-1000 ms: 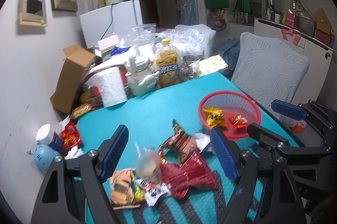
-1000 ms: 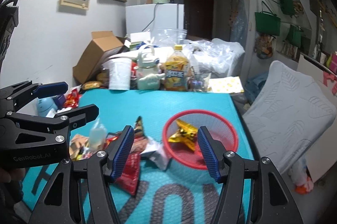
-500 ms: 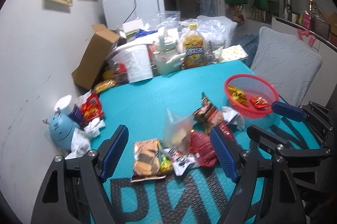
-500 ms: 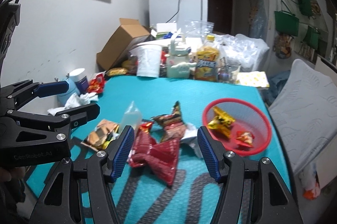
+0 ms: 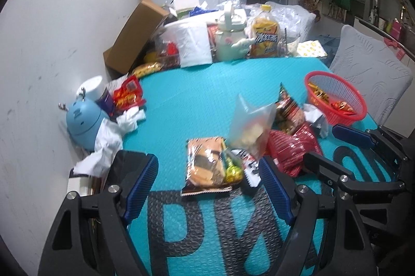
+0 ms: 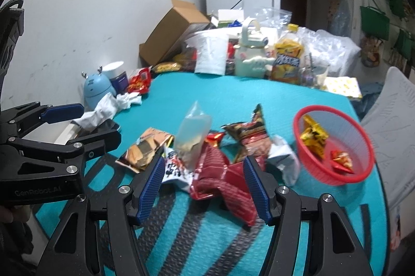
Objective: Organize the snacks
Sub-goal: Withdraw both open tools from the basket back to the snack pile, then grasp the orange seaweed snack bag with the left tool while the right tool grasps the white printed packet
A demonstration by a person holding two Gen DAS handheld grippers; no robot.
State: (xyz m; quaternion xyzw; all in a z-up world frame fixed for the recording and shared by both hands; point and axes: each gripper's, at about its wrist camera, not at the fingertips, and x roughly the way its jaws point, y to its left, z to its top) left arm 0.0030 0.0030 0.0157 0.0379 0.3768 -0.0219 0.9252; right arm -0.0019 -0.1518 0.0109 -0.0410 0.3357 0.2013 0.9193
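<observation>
A pile of snack packets lies on the teal mat: an orange-brown cracker pack (image 5: 206,164) (image 6: 145,150), a clear bag (image 5: 251,128) (image 6: 192,136), a red pack (image 5: 293,149) (image 6: 223,172) and a dark chip bag (image 5: 289,107) (image 6: 250,136). A red basket (image 5: 337,84) (image 6: 363,146) with a few packets stands to the right. My left gripper (image 5: 208,188) is open and empty, just short of the cracker pack. My right gripper (image 6: 205,182) is open and empty, just short of the red pack.
At the table's back stand a cardboard box (image 5: 135,37), a paper roll (image 5: 194,45), a white jug (image 5: 230,40) and an orange bottle (image 5: 265,37). A blue round gadget (image 5: 83,118) and crumpled tissue (image 5: 129,118) lie at the left edge. A grey cushion (image 5: 371,73) is on the right.
Both grippers have pulled back and swung left; the snack pile and basket now sit further right in both views. Both stay open and empty.
</observation>
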